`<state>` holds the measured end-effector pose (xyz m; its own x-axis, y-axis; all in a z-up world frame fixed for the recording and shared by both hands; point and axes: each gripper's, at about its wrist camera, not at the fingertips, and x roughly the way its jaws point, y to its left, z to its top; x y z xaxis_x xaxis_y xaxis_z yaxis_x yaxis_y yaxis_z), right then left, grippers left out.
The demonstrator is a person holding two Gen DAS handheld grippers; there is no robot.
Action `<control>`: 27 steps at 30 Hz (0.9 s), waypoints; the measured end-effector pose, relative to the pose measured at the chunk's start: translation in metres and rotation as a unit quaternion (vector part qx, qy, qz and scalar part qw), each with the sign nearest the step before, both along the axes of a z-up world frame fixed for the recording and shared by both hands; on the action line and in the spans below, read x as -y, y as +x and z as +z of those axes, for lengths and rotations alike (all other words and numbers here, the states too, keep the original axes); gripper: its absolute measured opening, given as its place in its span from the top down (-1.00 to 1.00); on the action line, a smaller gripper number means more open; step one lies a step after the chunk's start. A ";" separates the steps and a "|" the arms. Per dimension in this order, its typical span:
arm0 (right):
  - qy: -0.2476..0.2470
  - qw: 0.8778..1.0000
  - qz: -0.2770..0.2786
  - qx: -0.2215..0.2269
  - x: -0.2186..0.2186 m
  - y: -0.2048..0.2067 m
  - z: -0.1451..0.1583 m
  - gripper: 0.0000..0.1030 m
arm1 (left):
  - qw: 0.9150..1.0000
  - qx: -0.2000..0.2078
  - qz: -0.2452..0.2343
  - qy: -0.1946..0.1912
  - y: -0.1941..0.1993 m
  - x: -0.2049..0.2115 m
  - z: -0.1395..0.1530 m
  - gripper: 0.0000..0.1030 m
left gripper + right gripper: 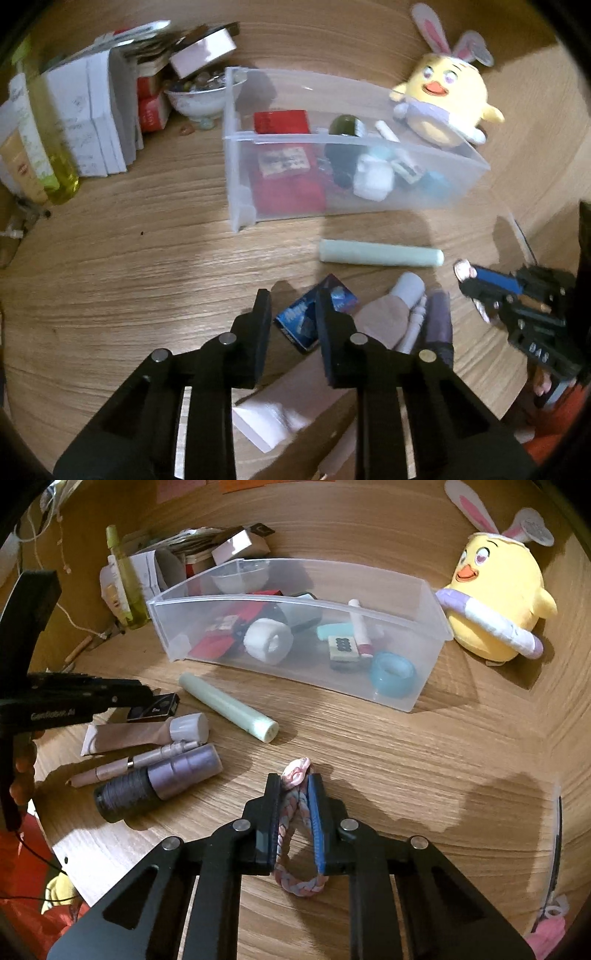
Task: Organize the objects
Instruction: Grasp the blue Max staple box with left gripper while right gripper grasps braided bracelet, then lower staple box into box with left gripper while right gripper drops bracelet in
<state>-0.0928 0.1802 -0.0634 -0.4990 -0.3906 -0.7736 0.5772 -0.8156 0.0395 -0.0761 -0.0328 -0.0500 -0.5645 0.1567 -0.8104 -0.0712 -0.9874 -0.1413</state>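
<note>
Wood-grain bench (424, 760) carries a clear plastic bin (413, 692), already part filled, with loose cosmetics lying just in front of it. Right gripper (294, 786) is clenched on a braided hair tie (297, 880): light, soft and floppy, so a pinch across both strands seems safest. Left gripper (292, 300) stands narrowed around a small blue packet (301, 325); whether its pads press it I cannot tell.

You are working in a home, at a wood-grain table (406, 746) cluttered with personal things. A yellow plush chick (495, 598) with rabbit ears sits at the far right. Cosmetic tubes (144, 733) lie near left, and a clear plastic bin (410, 698) holds small toiletries. Far left stand paper boxes (92, 110) and a bowl of beads (199, 96).
</note>
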 end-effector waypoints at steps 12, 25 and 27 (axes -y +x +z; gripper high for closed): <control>-0.029 1.000 -0.010 0.004 -0.009 -0.002 0.007 0.74 | 0.999 0.006 -0.027 -0.033 -0.010 -0.011 -0.006 0.15; -0.059 0.998 -0.016 -0.009 -0.011 -0.008 0.022 0.74 | 1.000 -0.014 0.011 -0.020 -0.002 0.004 -0.002 0.49; -0.067 0.998 -0.018 -0.013 -0.010 -0.010 0.027 0.74 | 1.000 -0.024 0.017 -0.008 0.001 0.008 0.005 0.49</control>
